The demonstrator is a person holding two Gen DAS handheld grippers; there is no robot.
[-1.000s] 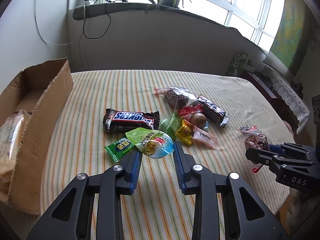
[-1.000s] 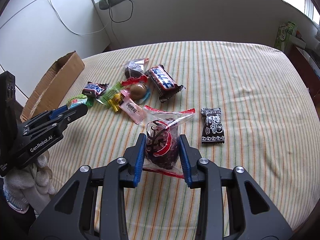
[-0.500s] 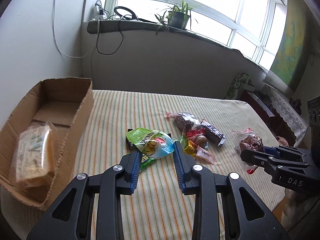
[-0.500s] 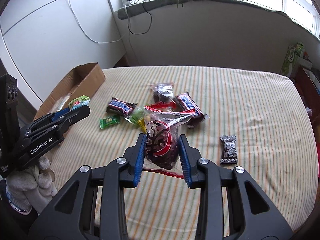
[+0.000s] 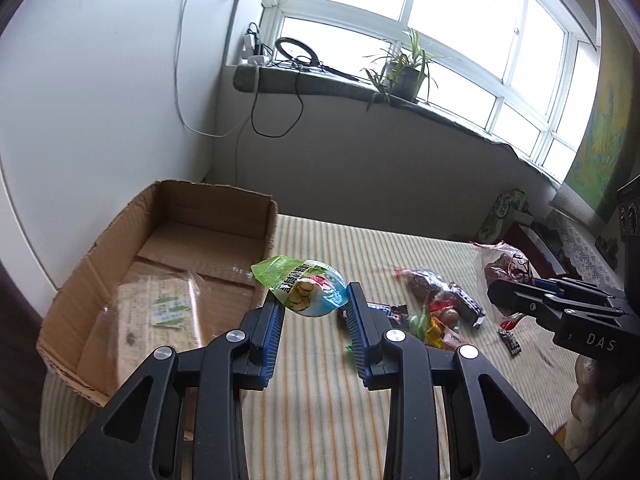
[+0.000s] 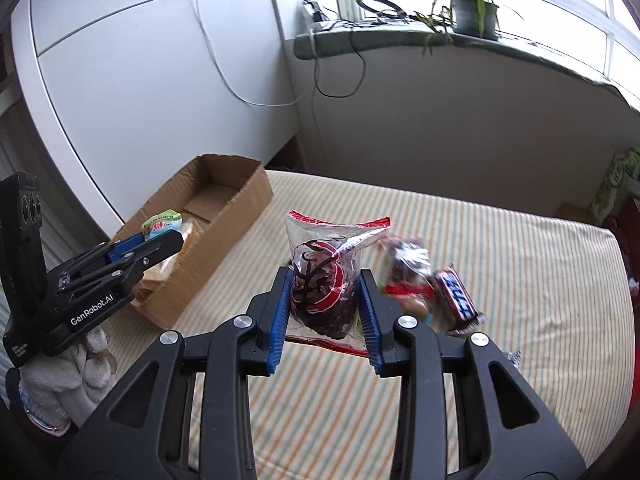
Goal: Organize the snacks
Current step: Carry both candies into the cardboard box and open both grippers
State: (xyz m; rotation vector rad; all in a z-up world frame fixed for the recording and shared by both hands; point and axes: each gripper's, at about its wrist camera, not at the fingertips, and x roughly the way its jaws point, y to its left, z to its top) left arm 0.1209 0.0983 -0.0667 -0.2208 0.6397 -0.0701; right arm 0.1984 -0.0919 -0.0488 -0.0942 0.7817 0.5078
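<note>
Carried two snacks toward cardboard box (image 5: 160, 248). Left gripper (image 5: 314, 304) clamped on green jelly cup (image 5: 306, 290), raised near box rim. Right gripper (image 6: 324, 300) clamped on dark red-sealed bag (image 6: 324, 276), probably dried fruit. Next: reach over box, release.

The cardboard box (image 5: 168, 240) stands open at the top, its far half bare; a bagged pack (image 5: 160, 312) fills the near part. Striped bed (image 5: 320, 400) between box and snack pile (image 5: 432, 308) lies free. The box's near wall (image 6: 224, 240) bars a low approach.
</note>
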